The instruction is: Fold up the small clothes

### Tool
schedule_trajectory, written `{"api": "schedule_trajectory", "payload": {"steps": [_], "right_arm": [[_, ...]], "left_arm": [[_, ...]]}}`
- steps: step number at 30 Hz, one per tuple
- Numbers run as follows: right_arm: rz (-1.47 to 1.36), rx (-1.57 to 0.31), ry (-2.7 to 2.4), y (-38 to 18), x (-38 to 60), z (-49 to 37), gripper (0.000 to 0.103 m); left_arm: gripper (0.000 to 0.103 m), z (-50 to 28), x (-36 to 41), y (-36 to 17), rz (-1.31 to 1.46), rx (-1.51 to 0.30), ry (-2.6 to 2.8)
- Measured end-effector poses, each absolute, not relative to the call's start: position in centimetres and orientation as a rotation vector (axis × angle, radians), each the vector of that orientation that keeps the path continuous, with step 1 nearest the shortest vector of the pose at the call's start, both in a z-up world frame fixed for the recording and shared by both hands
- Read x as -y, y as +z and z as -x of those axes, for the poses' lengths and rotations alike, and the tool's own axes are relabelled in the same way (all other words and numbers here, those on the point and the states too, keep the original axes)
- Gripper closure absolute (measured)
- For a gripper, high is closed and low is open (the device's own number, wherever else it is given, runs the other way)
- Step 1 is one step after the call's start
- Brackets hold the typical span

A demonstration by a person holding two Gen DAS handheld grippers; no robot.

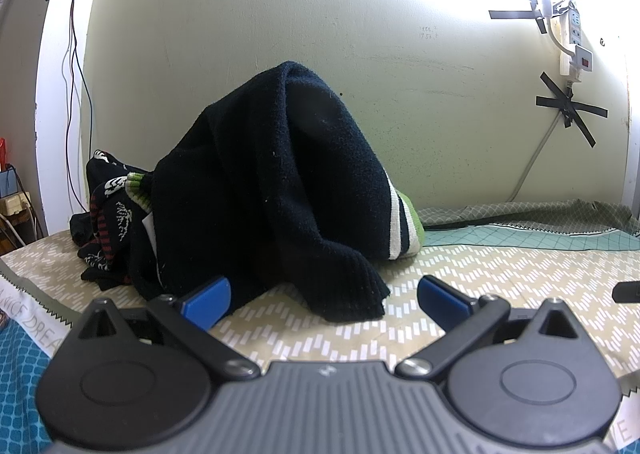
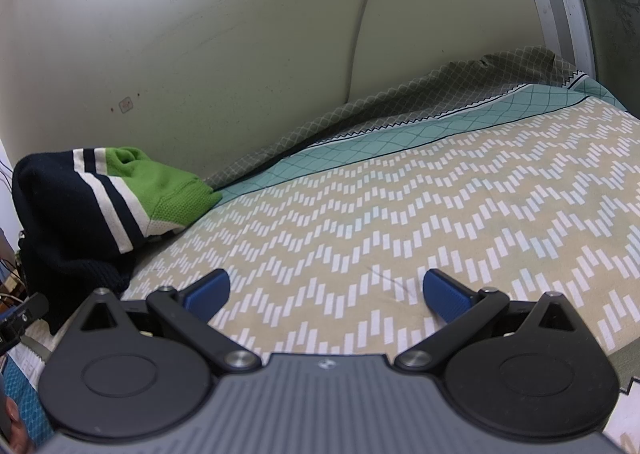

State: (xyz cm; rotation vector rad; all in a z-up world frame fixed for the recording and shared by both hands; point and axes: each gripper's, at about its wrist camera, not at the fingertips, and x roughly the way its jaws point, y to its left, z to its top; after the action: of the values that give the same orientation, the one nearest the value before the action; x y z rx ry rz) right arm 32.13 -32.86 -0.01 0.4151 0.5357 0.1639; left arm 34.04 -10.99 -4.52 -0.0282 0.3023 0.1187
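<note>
Heaping against the wall at the bed's (image 2: 400, 214) far edge, the navy sweater (image 1: 280, 182) lay crumpled over a patterned dark garment (image 1: 108, 222). Both the left tool (image 1: 324, 294) and right tool (image 2: 326, 290) were spread wide, gripping nothing. A pinch at the near cuff (image 1: 352, 286) would likely have dragged the whole pile, snagging the garment beneath. Bedsheet lettering (image 1: 36, 318) read partly "NICE DREA"; wall scribbles were illegible
</note>
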Motion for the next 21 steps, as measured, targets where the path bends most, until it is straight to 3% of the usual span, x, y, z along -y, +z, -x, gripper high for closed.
{"api": "schedule_trajectory", "payload": {"steps": [21], "right_arm": [[-0.415,-0.536,0.164,-0.04,32.95,-32.11,0.006]], "left_arm": [[0.0,-33.81,10.67,-4.46,0.027,-0.302,0.119]]}}
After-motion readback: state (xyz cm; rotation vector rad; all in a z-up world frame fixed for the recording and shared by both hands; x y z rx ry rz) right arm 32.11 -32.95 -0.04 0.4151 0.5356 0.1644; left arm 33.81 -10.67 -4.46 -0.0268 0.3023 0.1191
